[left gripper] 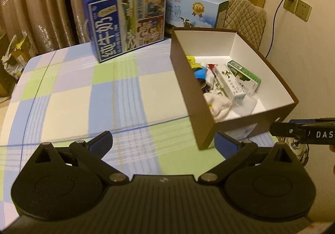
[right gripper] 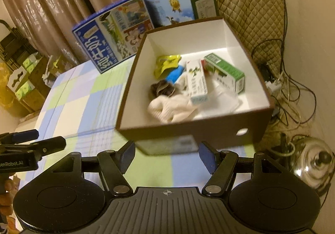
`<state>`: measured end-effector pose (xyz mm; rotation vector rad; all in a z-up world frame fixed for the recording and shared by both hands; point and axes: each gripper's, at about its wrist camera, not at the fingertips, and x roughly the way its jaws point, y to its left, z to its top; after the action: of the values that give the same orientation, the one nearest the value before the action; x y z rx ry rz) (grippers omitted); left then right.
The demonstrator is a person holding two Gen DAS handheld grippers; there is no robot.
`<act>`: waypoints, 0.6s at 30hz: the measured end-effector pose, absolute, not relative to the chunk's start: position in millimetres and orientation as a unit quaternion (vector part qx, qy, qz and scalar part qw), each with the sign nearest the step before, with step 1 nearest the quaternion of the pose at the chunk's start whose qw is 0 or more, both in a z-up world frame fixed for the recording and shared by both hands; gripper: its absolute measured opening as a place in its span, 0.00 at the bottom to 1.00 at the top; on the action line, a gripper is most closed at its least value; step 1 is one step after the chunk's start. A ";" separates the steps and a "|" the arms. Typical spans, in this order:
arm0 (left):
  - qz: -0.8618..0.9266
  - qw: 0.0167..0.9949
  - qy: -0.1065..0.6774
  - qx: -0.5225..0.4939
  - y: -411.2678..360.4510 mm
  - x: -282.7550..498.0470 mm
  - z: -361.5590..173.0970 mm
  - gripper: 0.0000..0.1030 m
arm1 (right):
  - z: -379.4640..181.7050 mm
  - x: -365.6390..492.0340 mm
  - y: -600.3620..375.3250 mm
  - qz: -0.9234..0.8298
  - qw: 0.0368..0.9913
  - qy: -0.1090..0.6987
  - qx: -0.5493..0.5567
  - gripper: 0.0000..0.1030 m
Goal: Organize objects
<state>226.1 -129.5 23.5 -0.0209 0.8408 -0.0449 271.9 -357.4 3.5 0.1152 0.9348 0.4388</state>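
Here, the brown cardboard box [right gripper: 194,131] with smooth white inner walls sits at the checked tablecloth's [left gripper: 83,95] right edge, holding a green carton [right gripper: 225,72], long axis slanting toward the far-left corner; left gripper [left gripper: 162,146] and right gripper [right gripper: 167,155] both gape, empty

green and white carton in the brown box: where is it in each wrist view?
Left wrist: green and white rectangular carton right of centre, against the far right of the brown open cardboard box.
Right wrist: same carton upper right of centre.
Shared landmark: big dark blue milk case, behind-left of the box.
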 end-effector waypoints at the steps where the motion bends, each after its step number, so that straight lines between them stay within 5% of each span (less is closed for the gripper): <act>1: -0.022 0.913 0.406 -0.013 -124.4 218.8 24.6 0.99 | 3.3 266.1 -353.6 0.210 0.868 0.448 0.054 0.63; 18: -0.017 0.908 0.418 -0.037 -50.6 104.5 26.5 0.99 | -1.7 158.6 -286.2 0.230 0.859 0.456 0.021 0.63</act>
<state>104.5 -50.6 26.5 -0.0769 0.8623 -0.0345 158.6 -286.2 -1.7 0.0448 0.9584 0.4826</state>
